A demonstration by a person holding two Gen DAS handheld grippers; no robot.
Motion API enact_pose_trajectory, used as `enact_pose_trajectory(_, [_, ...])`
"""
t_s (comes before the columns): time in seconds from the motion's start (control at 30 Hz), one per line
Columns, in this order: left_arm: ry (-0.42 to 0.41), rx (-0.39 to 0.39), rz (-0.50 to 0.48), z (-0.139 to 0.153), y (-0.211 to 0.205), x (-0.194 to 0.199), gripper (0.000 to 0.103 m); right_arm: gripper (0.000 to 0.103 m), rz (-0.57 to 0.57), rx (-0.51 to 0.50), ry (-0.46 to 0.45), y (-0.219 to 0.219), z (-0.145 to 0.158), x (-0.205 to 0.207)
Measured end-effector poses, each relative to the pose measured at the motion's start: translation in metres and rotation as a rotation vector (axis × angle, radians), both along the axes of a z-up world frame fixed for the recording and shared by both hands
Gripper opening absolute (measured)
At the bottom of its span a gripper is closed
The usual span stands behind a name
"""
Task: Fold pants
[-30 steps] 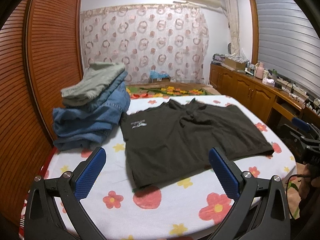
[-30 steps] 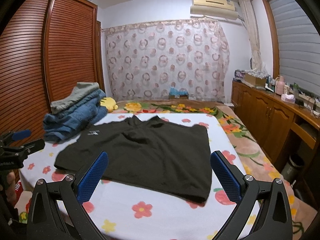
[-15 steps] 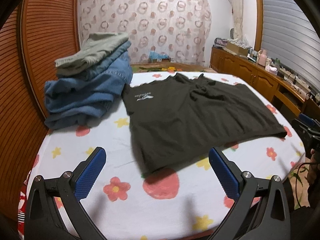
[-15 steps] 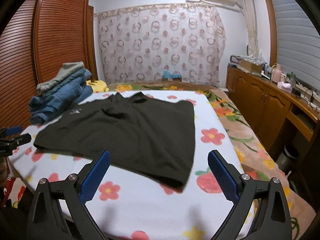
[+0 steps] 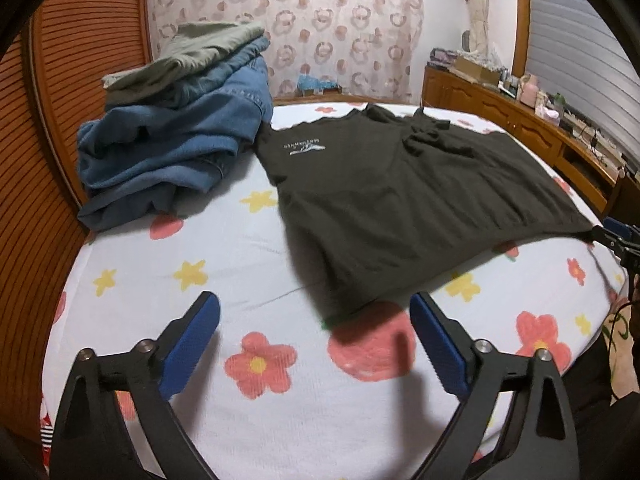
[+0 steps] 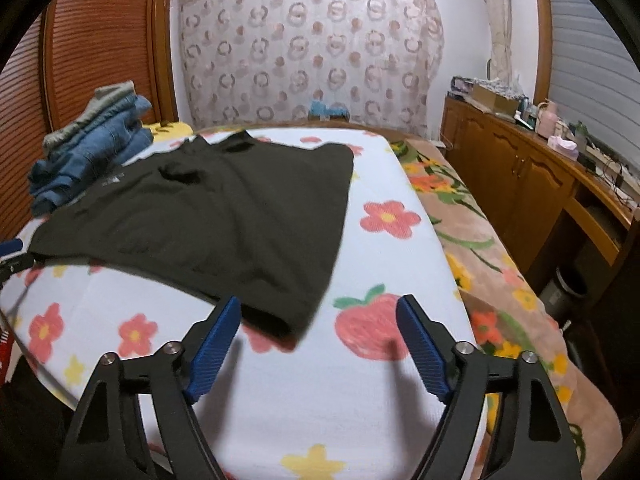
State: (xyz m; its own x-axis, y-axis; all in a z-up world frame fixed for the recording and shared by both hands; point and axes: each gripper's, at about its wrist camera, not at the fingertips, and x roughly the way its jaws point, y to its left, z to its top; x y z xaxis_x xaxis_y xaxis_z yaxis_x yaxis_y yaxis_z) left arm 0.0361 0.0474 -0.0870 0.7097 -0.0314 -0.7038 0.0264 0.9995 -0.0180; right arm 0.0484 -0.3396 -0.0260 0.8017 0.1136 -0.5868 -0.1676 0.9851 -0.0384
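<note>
On the flowered bed point(image 5: 248, 248), left to right: folded jeans point(image 5: 172, 148), then the dark pants point(image 5: 400, 200) spread flat. Left gripper point(image 5: 316, 340) and right gripper point(image 6: 318, 344) hover wide apart, empty, at the near hem corners. Judged the approach step; next, pinch both corners.

Bare flowered sheet point(image 5: 248, 248) runs along the bed's near edge and right edge, free to pass; a stack of jeans point(image 5: 176, 136) blocks the far left corner, touching the dark garment point(image 5: 400, 192)
</note>
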Motion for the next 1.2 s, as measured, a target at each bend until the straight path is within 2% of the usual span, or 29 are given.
enact_pose_trajectory(0.13, [0.013,-0.001,-0.018,-0.003,0.002,0.004,0.085,0.066,0.018,-0.009,0.022,0.009,0.005,-0.001])
enact_pose_trajectory(0.23, [0.019,-0.01,-0.031,-0.004,0.002,0.008,0.075,0.053,0.033,-0.015,0.028,0.016,0.012,-0.004])
enact_pose_trajectory(0.3, [0.022,-0.02,-0.037,-0.004,0.001,0.01,0.064,0.046,0.04,-0.017,0.021,0.02,0.017,-0.007])
enact_pose_trajectory(0.43, [0.014,-0.025,-0.053,-0.001,-0.002,0.012,0.055,0.029,0.058,-0.023,0.018,0.03,0.026,-0.016])
enact_pose_trajectory(0.6, [0.012,-0.038,-0.076,0.0,-0.004,0.014,0.039,0.022,0.065,-0.032,0.019,0.027,0.031,-0.029])
enact_pose_trajectory(0.67, [0.01,-0.044,-0.08,-0.001,-0.004,0.015,0.035,0.021,0.064,-0.028,0.02,0.023,0.028,-0.032])
enact_pose_trajectory(0.7, [0.008,-0.044,-0.081,-0.001,-0.004,0.014,0.033,0.019,0.064,-0.027,0.021,0.021,0.027,-0.019])
enact_pose_trajectory(1.0, [0.005,-0.05,-0.102,0.001,-0.005,0.013,0.017,0.013,0.067,-0.023,0.016,0.011,0.024,0.009])
enact_pose_trajectory(1.2, [-0.008,-0.054,-0.108,0.005,-0.008,0.008,0.012,0.011,0.067,-0.01,0.006,0.007,0.028,0.012])
